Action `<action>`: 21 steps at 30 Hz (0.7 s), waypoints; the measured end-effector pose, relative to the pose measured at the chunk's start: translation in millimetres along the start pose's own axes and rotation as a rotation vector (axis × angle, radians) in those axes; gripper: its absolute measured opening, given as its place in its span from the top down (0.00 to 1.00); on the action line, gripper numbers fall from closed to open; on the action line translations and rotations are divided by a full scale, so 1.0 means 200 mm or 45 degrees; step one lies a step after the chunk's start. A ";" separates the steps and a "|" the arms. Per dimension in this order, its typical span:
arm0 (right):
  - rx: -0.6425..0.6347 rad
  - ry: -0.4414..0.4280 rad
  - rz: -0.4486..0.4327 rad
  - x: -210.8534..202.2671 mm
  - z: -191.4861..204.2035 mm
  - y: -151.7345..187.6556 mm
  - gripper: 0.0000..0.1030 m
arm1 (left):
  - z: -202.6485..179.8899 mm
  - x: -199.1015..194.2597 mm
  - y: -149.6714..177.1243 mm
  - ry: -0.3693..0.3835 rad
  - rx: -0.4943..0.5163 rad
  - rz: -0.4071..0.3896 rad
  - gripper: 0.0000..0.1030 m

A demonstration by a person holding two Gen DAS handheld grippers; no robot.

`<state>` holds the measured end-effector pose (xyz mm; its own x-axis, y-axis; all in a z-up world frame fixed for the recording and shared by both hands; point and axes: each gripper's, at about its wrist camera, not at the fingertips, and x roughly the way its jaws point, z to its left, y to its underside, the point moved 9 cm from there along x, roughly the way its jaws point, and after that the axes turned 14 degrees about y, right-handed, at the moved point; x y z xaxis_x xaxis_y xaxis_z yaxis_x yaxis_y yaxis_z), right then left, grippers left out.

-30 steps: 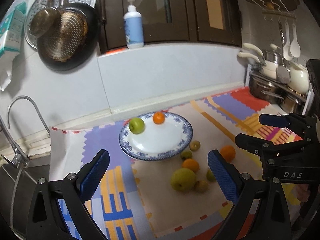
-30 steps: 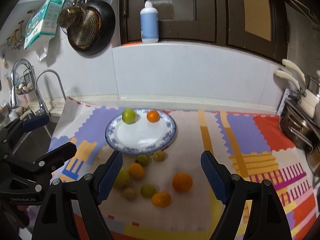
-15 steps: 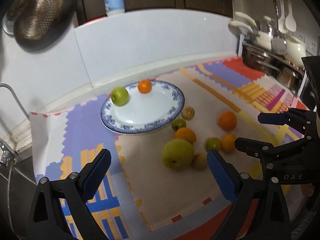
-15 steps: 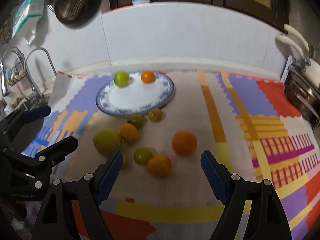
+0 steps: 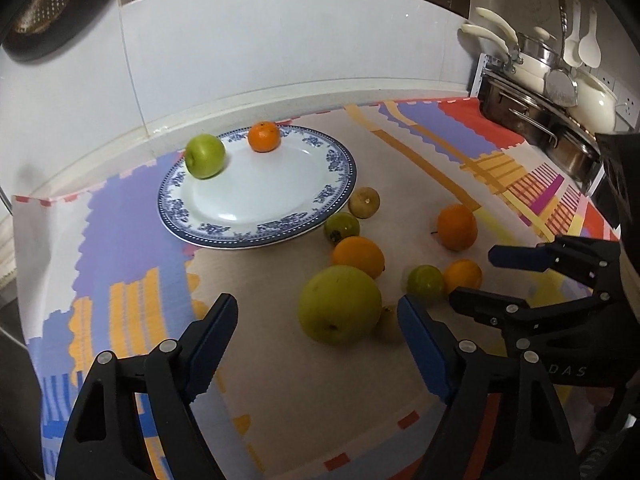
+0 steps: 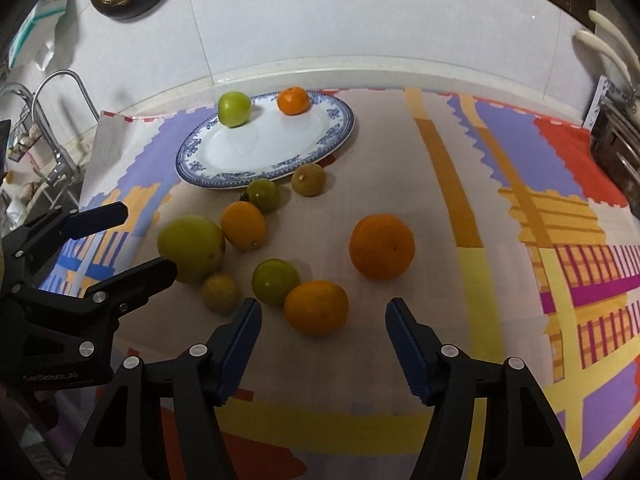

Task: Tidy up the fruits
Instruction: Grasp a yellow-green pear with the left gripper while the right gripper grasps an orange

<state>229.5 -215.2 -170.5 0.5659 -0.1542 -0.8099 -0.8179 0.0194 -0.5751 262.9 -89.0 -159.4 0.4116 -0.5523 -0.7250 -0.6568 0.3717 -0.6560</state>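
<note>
- 1 plate (image 6: 344, 130)
- 2 fruits on the plate: green apple (image 6: 234, 109), small orange (image 6: 294, 101)
- 8 fruits on the mat (image 6: 472, 208)
- 2 grippers, both open

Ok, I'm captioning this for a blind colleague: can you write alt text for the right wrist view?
The open right tool hovers low over a colourful mat, just short of an orange fruit among eight loose fruits. Behind them, a blue-rimmed plate holds a green apple and a small orange. The open left tool reaches in from the left.
</note>
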 end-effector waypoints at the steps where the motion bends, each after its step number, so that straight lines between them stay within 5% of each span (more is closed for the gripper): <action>1: -0.001 -0.003 0.005 0.01 0.00 0.00 0.40 | 0.00 0.01 0.00 0.010 -0.006 0.001 0.23; 21: -0.015 -0.066 0.053 0.08 0.04 0.01 0.64 | -0.01 0.12 0.03 0.108 -0.093 0.060 0.52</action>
<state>237.6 -210.6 -186.3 0.5360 -0.1023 -0.8380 -0.8416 0.0132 -0.5399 267.6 -101.5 -180.0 0.3263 -0.5974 -0.7325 -0.7199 0.3451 -0.6022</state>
